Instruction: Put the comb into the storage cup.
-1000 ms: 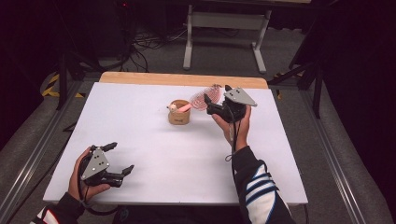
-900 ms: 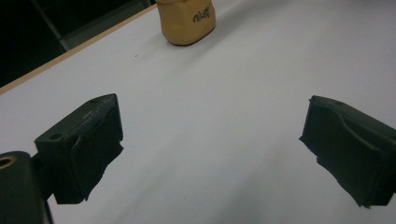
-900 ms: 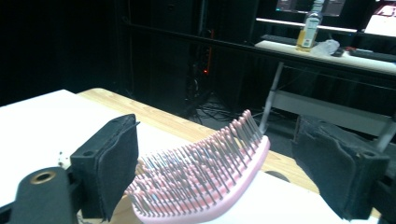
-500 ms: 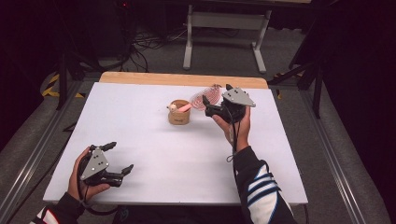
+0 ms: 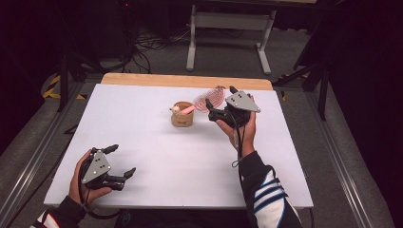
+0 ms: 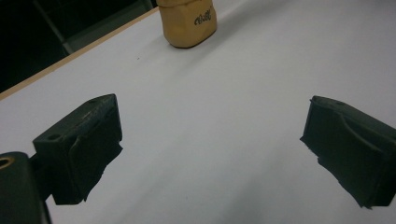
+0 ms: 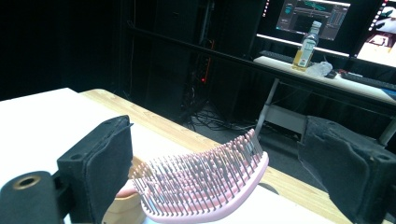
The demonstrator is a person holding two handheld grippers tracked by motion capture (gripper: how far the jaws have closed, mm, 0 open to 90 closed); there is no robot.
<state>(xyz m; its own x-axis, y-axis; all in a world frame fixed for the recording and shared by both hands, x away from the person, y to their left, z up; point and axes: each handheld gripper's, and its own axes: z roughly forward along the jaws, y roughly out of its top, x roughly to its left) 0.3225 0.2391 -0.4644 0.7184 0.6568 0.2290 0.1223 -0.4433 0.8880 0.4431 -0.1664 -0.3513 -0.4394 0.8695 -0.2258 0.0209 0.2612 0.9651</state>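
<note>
A small tan cup (image 5: 182, 118) stands at the middle back of the white table (image 5: 157, 156). A pink hairbrush (image 5: 212, 98) leans out of it to the right, handle in the cup and bristled head raised. My right gripper (image 5: 220, 96) is open around that head. In the right gripper view the brush (image 7: 210, 186) lies between the wide-apart jaws of the right gripper (image 7: 215, 158), bristles up, touching neither pad, above the cup (image 7: 122, 205). My left gripper (image 5: 123, 159) is open and holds nothing near the front left; its view has the left gripper (image 6: 210, 149) facing the cup (image 6: 187, 21).
A wooden strip (image 5: 185, 80) runs along the table's far edge. Beyond it are a white stand (image 5: 228, 28), cables on the floor, and a desk with monitors and a bottle (image 7: 306, 46). Metal rails (image 5: 332, 142) flank the table.
</note>
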